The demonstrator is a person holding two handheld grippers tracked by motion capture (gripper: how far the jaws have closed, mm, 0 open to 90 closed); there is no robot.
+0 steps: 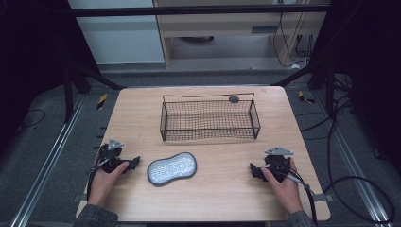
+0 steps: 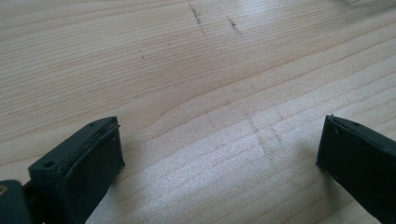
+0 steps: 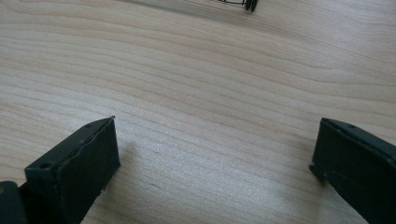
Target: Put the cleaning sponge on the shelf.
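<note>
A grey peanut-shaped pad with a dotted top (image 1: 171, 168) lies flat on the wooden table (image 1: 222, 194), near the front and left of centre. Behind it stands an empty black wire basket (image 1: 210, 119). My left gripper (image 1: 134, 162) rests on the table just left of the pad, held by a hand. Its jaws stand wide apart over bare wood (image 2: 219, 140). My right gripper (image 1: 254, 171) rests near the front right, also held by a hand. It is open with nothing between its jaws (image 3: 215, 144).
A small dark round object (image 1: 233, 99) sits at the basket's far rim. A basket corner (image 3: 250, 4) shows at the top of the right gripper view. Cables (image 1: 350, 179) lie on the floor to the right of the table.
</note>
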